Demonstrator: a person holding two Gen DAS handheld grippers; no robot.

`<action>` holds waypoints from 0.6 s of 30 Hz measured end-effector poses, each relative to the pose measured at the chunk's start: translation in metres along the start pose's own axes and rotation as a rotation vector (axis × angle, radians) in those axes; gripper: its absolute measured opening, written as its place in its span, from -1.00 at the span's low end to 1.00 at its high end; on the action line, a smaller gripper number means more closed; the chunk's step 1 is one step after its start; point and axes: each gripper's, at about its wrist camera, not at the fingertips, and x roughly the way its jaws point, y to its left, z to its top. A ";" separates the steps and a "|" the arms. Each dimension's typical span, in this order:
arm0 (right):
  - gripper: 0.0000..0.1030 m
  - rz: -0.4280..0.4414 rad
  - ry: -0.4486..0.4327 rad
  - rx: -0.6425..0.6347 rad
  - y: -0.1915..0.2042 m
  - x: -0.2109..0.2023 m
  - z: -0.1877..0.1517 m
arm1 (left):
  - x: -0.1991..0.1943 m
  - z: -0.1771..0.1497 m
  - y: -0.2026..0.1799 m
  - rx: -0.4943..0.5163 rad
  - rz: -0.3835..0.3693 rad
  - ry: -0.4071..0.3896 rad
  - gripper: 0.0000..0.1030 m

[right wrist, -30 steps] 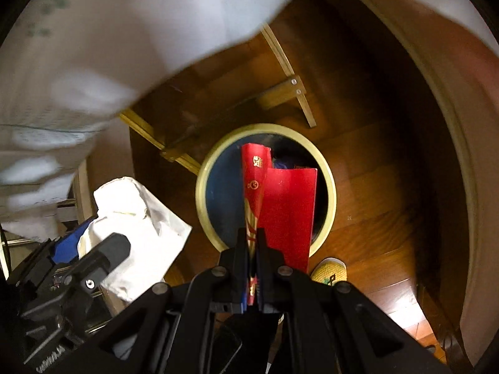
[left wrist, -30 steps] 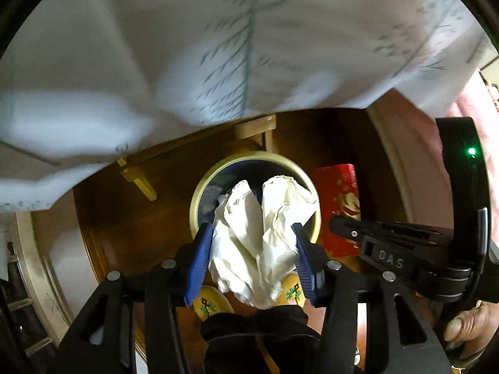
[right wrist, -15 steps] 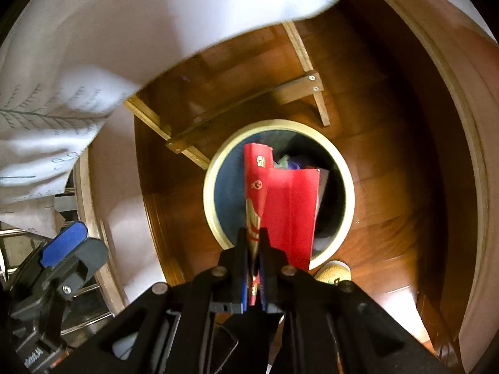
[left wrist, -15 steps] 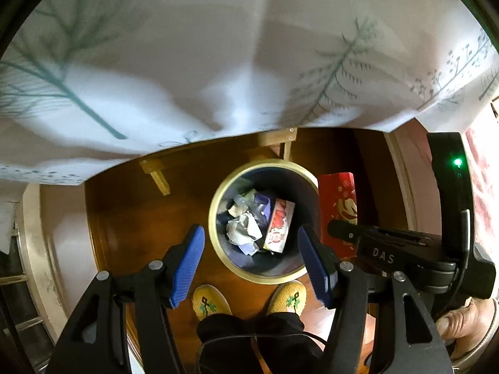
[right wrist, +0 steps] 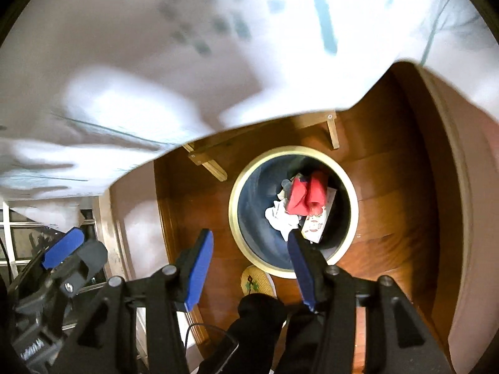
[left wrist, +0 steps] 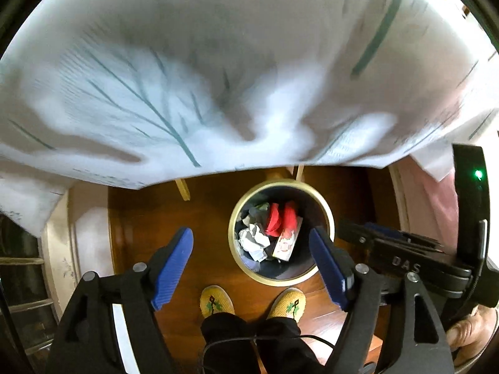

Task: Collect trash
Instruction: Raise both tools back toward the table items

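A: Dark wooden flooring (left wrist: 149,218) is seen under both tools. How are the grippers set?

B: The left gripper (left wrist: 252,268) is spread wide and empty; the right gripper (right wrist: 249,265) is likewise parted, nothing held.

A: And the trash?

B: Red paper (right wrist: 307,194) and crumpled white paper (right wrist: 280,218) lie inside the round bin (right wrist: 232,215), below the tablecloth (left wrist: 218,62).

A: Advice?

B: Both tools should be lifted clear of the rim before more litter is sought.
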 end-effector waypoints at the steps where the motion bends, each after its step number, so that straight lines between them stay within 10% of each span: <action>1: -0.03 0.001 -0.012 0.000 0.002 -0.011 -0.001 | -0.008 0.002 0.001 -0.006 -0.001 -0.009 0.52; 18: -0.03 0.057 -0.233 -0.132 0.067 -0.200 0.007 | -0.201 0.056 0.007 -0.061 0.028 -0.183 0.54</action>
